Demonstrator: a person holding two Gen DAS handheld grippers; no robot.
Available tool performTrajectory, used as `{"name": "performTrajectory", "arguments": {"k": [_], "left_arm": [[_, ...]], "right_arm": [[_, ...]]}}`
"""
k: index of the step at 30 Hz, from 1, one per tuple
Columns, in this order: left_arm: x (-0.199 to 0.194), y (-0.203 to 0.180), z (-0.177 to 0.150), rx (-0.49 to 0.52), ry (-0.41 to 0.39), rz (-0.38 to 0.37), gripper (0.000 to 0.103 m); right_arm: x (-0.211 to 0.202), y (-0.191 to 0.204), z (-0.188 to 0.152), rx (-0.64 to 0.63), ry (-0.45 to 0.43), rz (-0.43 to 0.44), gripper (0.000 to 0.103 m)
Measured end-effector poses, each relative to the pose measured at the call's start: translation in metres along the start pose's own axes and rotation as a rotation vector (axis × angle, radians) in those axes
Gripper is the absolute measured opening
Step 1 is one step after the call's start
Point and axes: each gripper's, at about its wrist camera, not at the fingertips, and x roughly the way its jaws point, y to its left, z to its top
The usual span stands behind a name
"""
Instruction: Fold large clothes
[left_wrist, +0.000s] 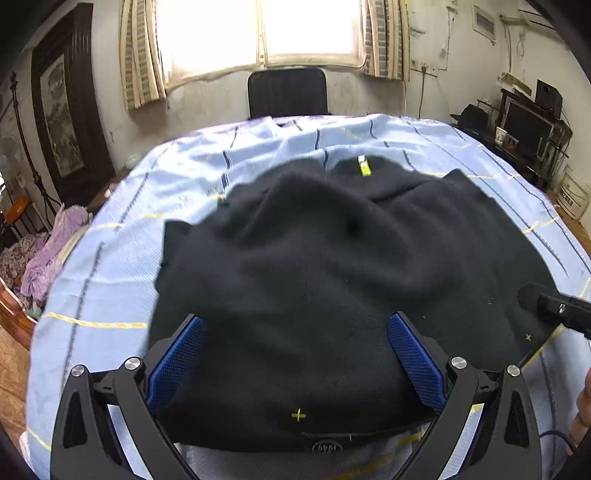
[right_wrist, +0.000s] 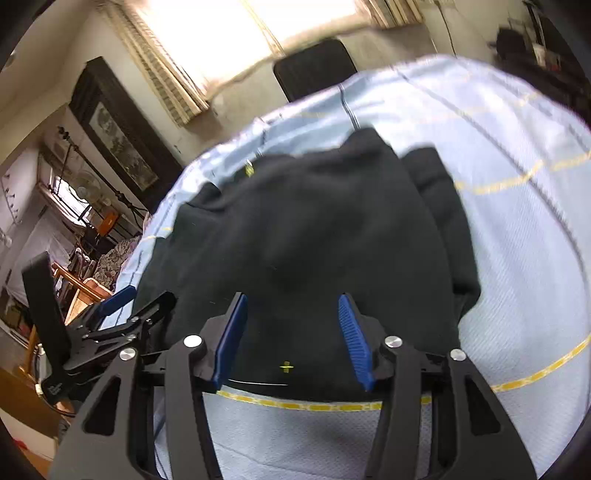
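A large black garment (left_wrist: 332, 266) lies bunched on a light blue checked cloth (left_wrist: 110, 280) over the table, with a yellow tag (left_wrist: 364, 166) near its far collar. My left gripper (left_wrist: 295, 328) is open, its blue pads wide apart above the garment's near hem, holding nothing. In the right wrist view the same garment (right_wrist: 314, 229) fills the middle. My right gripper (right_wrist: 291, 306) is open over the near hem, empty. The left gripper (right_wrist: 118, 314) shows at the left of that view.
A black chair (left_wrist: 287, 92) stands at the table's far side under a bright window. A pile of purple clothes (left_wrist: 48, 254) lies off the left edge. Shelves with a monitor (left_wrist: 528, 129) stand at the right. The blue cloth (right_wrist: 517, 258) is bare to the garment's right.
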Motion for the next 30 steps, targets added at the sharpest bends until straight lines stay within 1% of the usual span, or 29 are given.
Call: {"name": "performTrajectory", "arguments": {"k": [2,6,11,13,16,18,20,22,25,27,30], "left_arm": [[0.004,0.003,0.001,-0.021,0.009,-0.022,0.1],[0.009,0.011,0.001,-0.075,0.04,-0.07,0.1],[0.005,0.007,0.001,-0.042,0.024,-0.041,0.1],[0.001,0.006,0.001,-0.03,0.012,-0.03,0.1],[-0.007,0.009,0.002,-0.032,-0.005,-0.024,0.1],[-0.012,0.01,0.003,-0.039,-0.014,-0.031,0.1],[-0.017,0.013,0.004,-0.048,-0.023,-0.042,0.1],[-0.02,0.015,0.006,-0.056,-0.028,-0.045,0.1],[-0.024,0.017,0.012,-0.08,-0.032,-0.043,0.1],[-0.025,0.017,0.02,-0.099,-0.024,-0.053,0.1],[-0.022,0.013,0.036,-0.119,-0.014,-0.043,0.1]], "right_arm": [[0.01,-0.01,0.0,0.032,0.029,0.016,0.052],[0.012,-0.012,0.0,0.036,0.025,0.025,0.053],[0.005,-0.011,0.001,0.048,0.007,0.026,0.053],[-0.008,-0.011,0.004,0.061,-0.032,0.031,0.054],[-0.037,-0.01,0.002,0.072,-0.113,0.046,0.058],[-0.057,-0.013,-0.005,0.087,-0.158,0.059,0.061],[-0.069,-0.017,-0.012,0.1,-0.18,0.052,0.065],[-0.076,-0.026,-0.019,0.122,-0.185,0.028,0.066],[-0.077,-0.04,-0.023,0.165,-0.178,0.016,0.065],[-0.076,-0.049,-0.024,0.209,-0.174,0.04,0.065],[-0.069,-0.053,-0.028,0.243,-0.144,0.1,0.065]]}}
